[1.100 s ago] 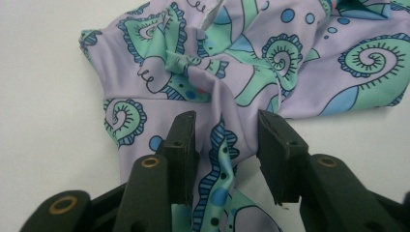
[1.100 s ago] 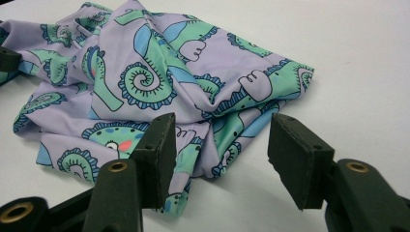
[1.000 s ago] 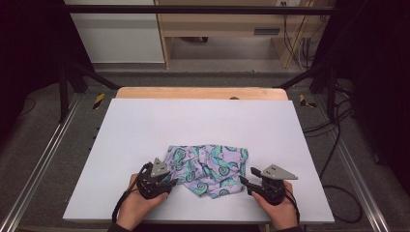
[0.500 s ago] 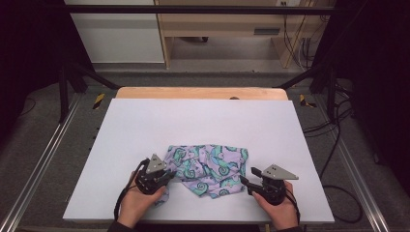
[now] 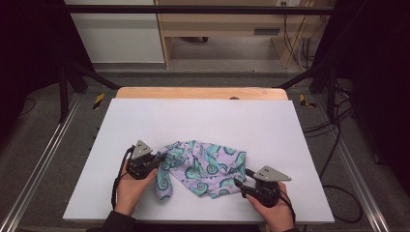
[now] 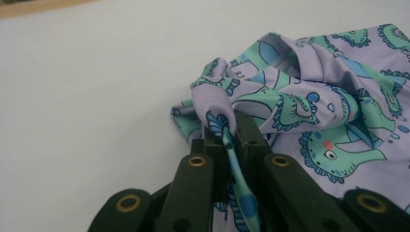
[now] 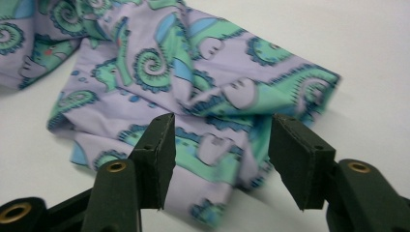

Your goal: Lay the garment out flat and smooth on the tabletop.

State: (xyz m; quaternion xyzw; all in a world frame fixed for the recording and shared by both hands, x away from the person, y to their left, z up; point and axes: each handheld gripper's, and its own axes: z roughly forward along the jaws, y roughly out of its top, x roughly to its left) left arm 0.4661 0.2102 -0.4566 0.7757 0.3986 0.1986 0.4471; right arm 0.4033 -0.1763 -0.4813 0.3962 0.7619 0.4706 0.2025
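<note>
A crumpled lilac cloth (image 5: 208,166) printed with teal seahorses and dinosaurs lies on the near middle of the white table (image 5: 217,116). My left gripper (image 5: 157,163) is at its left end, shut on a bunched fold of the cloth (image 6: 329,111). In the left gripper view the fabric is pinched tight between the jaws of the left gripper (image 6: 231,133) and trails down below them. My right gripper (image 5: 239,182) is at the cloth's near right corner. Its jaws stand open on either side of the cloth (image 7: 193,72) edge, and the pads of the right gripper (image 7: 222,150) do not press on it.
A wooden strip (image 5: 193,93) runs along the table's far edge. Metal rails (image 5: 43,159) flank the table on both sides. Cables (image 5: 333,125) lie on the floor at the right. Bare white surface stretches behind and to both sides of the cloth.
My left gripper has closed on the cloth's left fold and moved left and slightly away, drawing that end out. The right gripper has stayed in place.
</note>
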